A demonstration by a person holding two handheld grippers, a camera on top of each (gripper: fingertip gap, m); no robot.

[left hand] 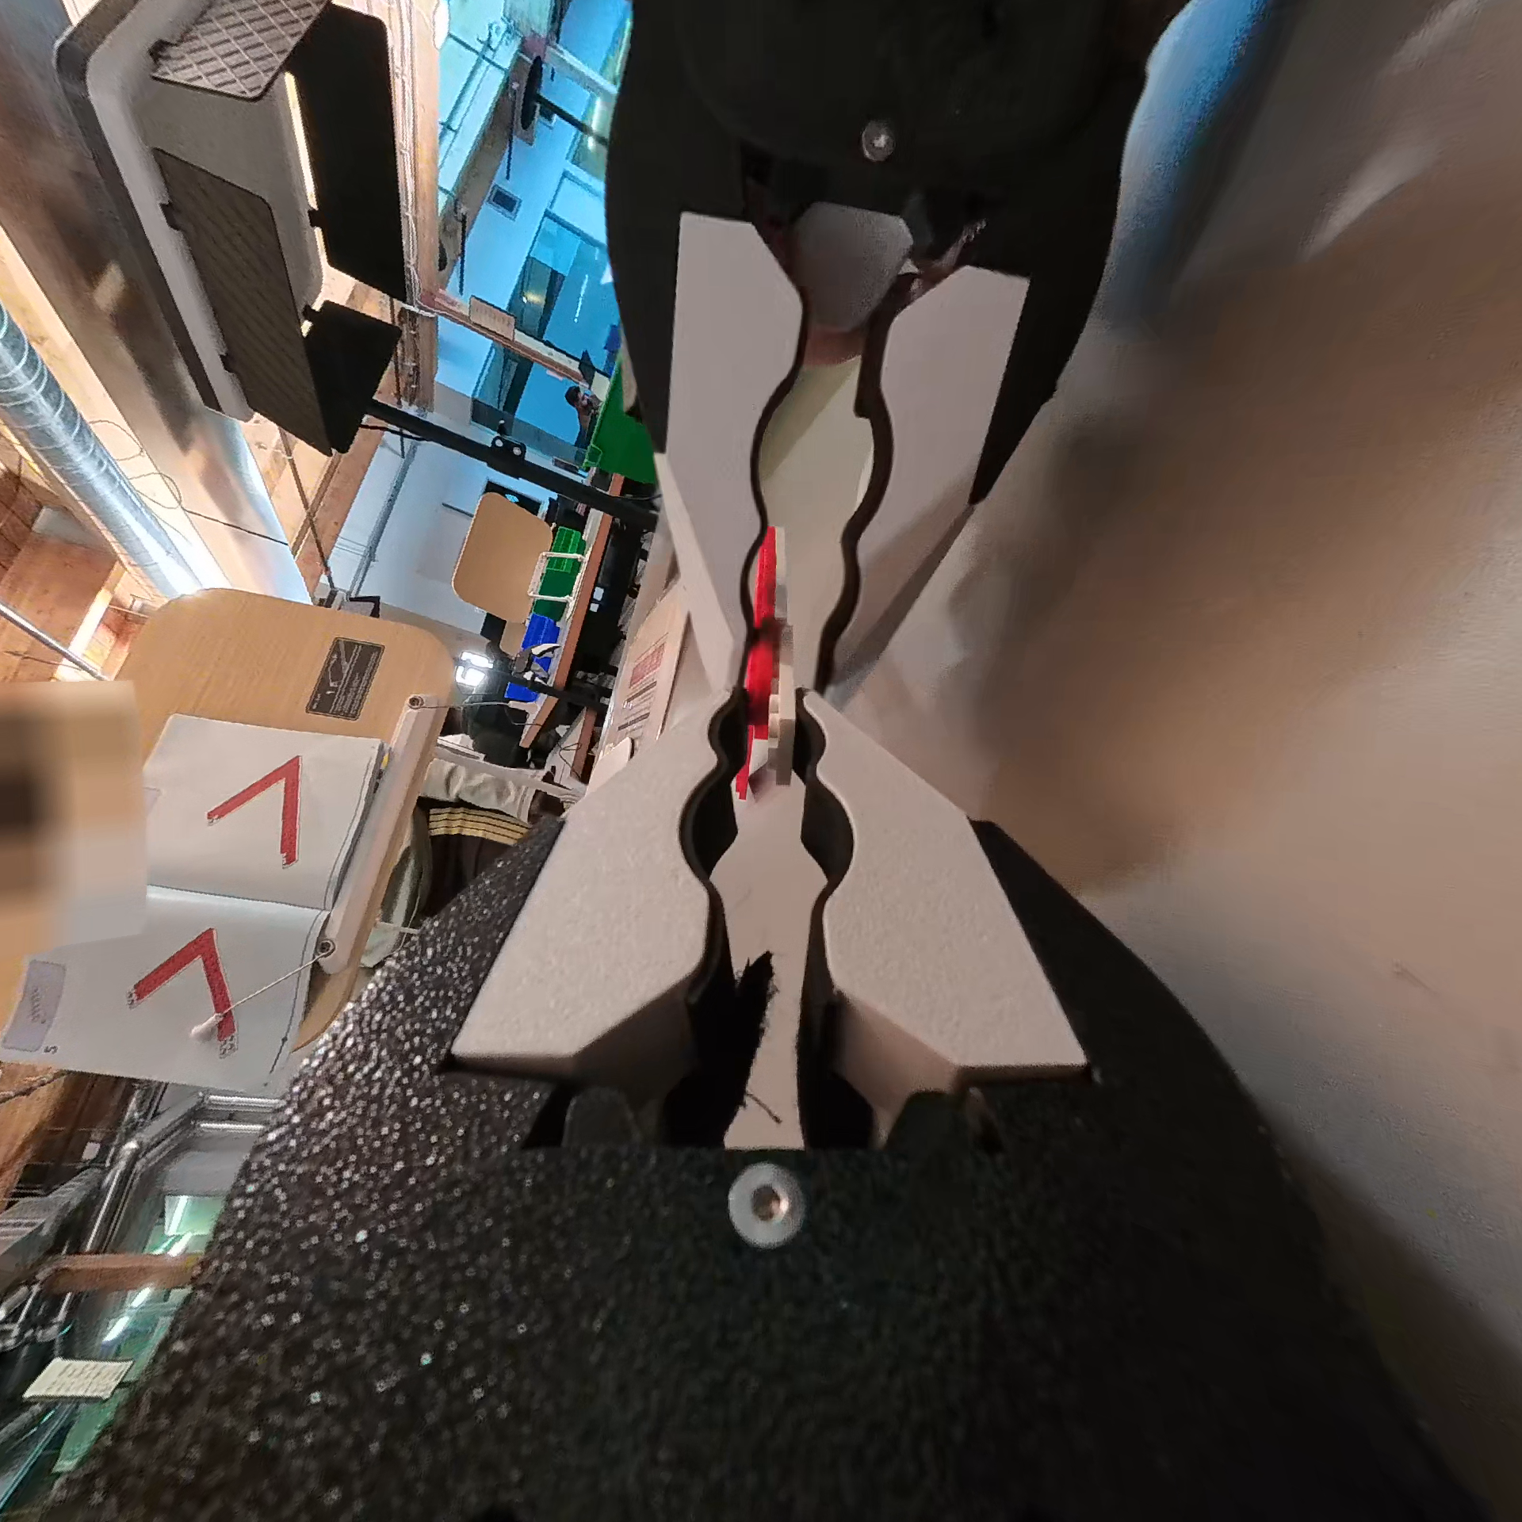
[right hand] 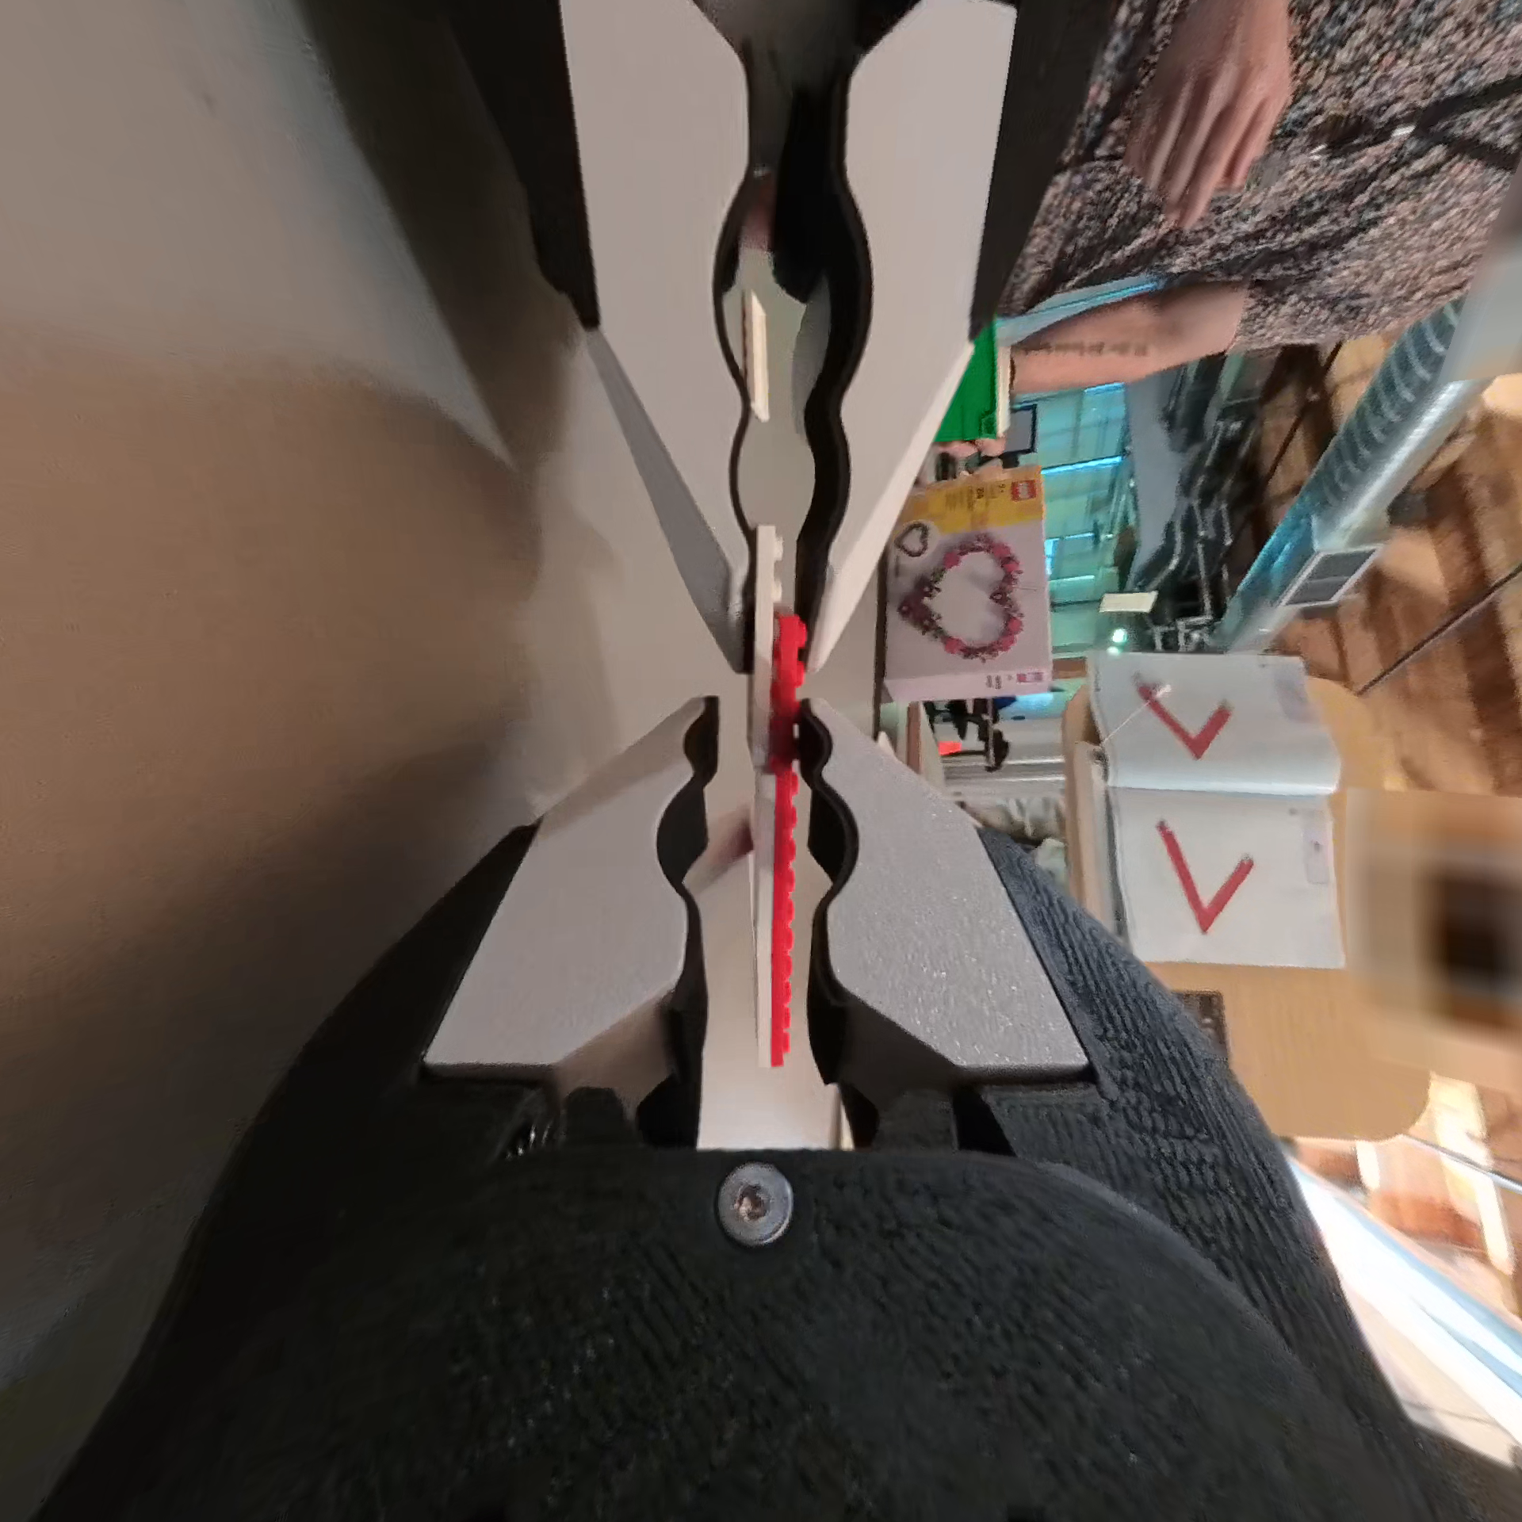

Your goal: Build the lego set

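Note:
A long red plate (right hand: 784,906) stacked on a white plate (right hand: 764,824) is seen edge-on between the two grippers, which face each other tip to tip. My left gripper (left hand: 768,702) is shut on one end of this red and white assembly (left hand: 762,659). It also shows at the top of the right wrist view (right hand: 778,655). My right gripper (right hand: 759,710) surrounds the other end. Its right finger touches the red studs, and a small gap shows beside its left finger. It appears at the top of the left wrist view (left hand: 778,675).
The white table (right hand: 247,576) lies beside the grippers, with a small white plate (right hand: 756,354) on it. A lego box (right hand: 968,601), an open instruction booklet (right hand: 1211,791) on a wooden stand, a green bin (left hand: 626,436) and a person's hand (right hand: 1202,107) are behind.

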